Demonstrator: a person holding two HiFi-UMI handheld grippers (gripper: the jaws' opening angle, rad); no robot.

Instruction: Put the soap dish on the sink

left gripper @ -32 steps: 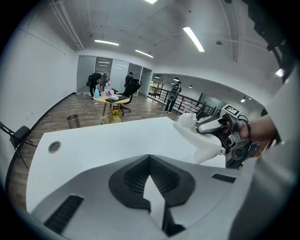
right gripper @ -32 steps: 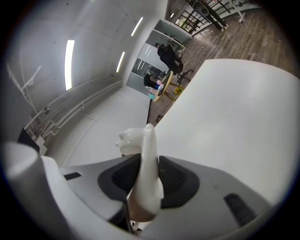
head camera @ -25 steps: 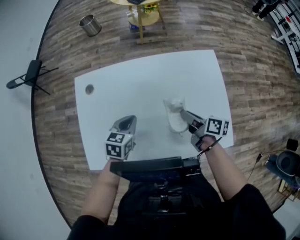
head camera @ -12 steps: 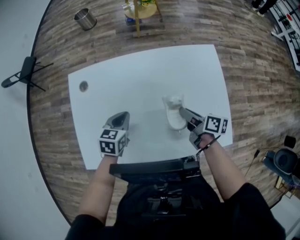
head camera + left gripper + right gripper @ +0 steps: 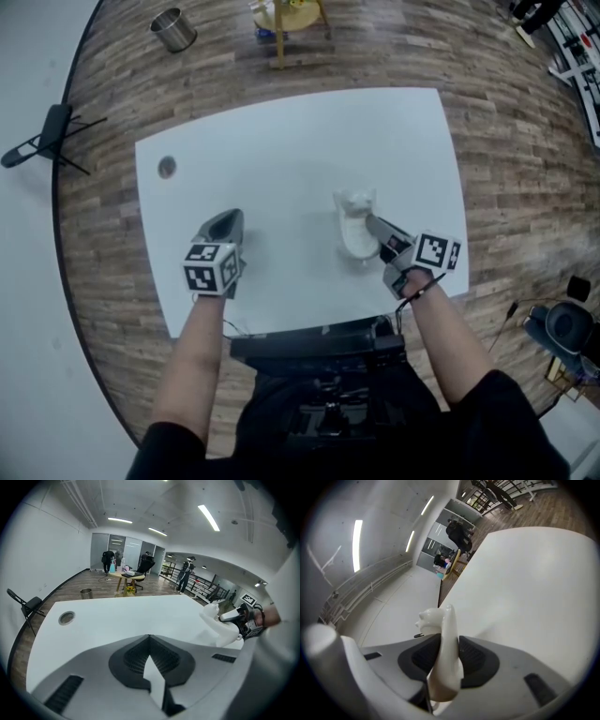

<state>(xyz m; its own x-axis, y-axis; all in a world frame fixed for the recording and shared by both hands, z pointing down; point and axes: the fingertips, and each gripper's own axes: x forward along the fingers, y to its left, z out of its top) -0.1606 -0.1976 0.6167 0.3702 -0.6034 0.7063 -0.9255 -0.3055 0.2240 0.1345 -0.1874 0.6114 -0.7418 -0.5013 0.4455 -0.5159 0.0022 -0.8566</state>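
While the right gripper [image 5: 374, 229] clamps the soap dish [image 5: 353, 228], bare table [image 5: 281, 150] spreads around

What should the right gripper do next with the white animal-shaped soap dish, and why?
Probably keep the right gripper shut on the white animal-shaped soap dish and ease it down onto the white table: the dish is clamped between the jaws close over the tabletop, and no sink is in view.

No text, label, brand or number is legible anywhere.
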